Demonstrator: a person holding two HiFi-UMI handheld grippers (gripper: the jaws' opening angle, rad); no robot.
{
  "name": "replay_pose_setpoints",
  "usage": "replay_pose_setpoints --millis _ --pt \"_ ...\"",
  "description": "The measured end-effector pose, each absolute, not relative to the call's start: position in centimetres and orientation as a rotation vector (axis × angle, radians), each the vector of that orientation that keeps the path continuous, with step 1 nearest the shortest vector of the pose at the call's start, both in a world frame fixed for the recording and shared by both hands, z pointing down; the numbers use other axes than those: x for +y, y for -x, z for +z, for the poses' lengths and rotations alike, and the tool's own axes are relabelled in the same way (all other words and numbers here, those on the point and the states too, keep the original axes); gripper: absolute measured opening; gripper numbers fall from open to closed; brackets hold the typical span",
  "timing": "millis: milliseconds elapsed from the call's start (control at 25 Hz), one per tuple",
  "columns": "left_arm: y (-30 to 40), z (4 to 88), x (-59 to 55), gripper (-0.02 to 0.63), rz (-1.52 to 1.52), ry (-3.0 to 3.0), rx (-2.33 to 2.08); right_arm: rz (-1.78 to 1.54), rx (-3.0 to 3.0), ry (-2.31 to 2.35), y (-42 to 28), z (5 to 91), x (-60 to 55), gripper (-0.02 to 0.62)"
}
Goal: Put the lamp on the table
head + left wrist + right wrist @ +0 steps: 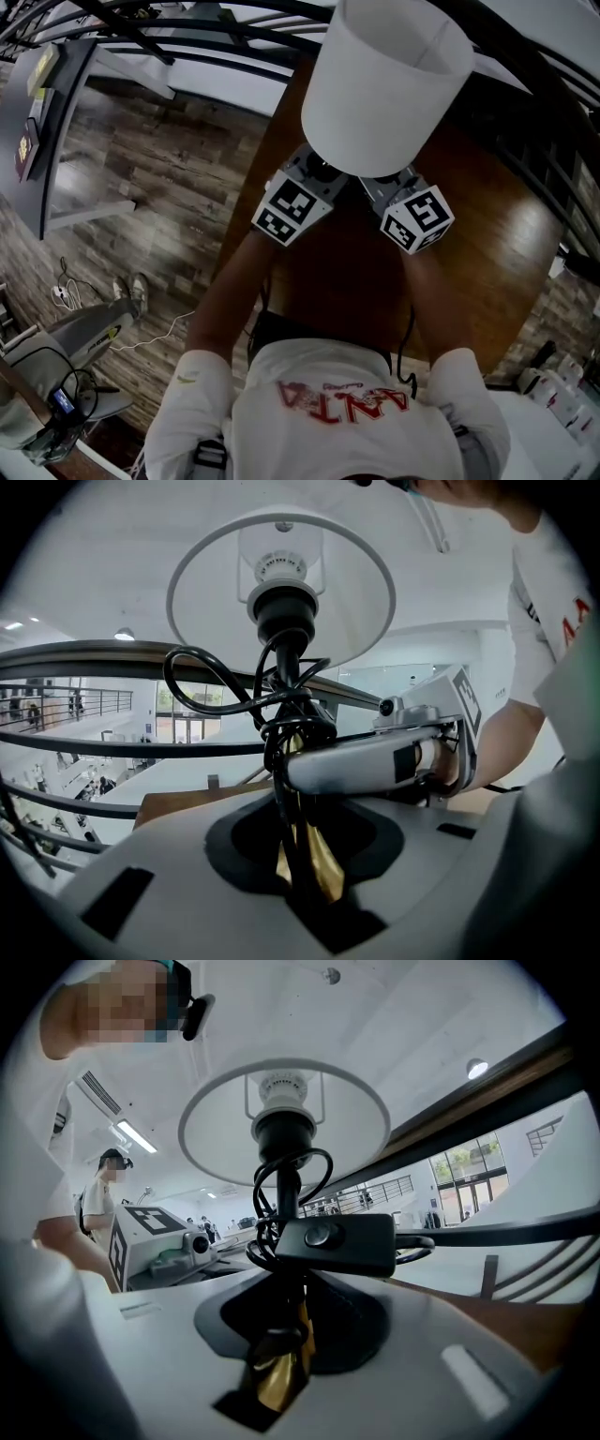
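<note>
The lamp's white drum shade (pixel 384 84) is up above the brown wooden table (pixel 497 253), held between both grippers. My left gripper (pixel 319 178) and right gripper (pixel 389 187) meet under the shade, each shut on the lamp's gold stem. In the left gripper view the gold stem (pixel 314 860) sits between the jaws of the left gripper (pixel 305 855), with the black cord (pixel 216 700) coiled above and the right gripper (pixel 394 752) across it. In the right gripper view, the right gripper (pixel 277 1372) clamps the stem (pixel 279 1382) below the cord's black switch (pixel 333 1241). The lamp's base is hidden.
Curved black railings (pixel 187 42) run behind the table's far edge. Left of the table is wood-pattern flooring (pixel 159 187) with cables and equipment (pixel 66 375) at the lower left. White boxes (pixel 562 389) stand at the lower right.
</note>
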State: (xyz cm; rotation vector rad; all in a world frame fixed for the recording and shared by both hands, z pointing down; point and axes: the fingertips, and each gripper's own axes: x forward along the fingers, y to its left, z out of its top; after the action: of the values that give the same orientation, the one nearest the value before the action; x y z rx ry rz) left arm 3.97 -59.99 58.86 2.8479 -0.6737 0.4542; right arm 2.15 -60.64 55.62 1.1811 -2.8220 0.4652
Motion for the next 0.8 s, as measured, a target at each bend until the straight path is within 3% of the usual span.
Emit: replay_pose_setpoints --millis 800 --pt "-1.4 60.2 -58.6 0.1 0.345 -2.926 -0.74 0.296 -2.893 -1.1 0.8 56.8 -58.5 0.089"
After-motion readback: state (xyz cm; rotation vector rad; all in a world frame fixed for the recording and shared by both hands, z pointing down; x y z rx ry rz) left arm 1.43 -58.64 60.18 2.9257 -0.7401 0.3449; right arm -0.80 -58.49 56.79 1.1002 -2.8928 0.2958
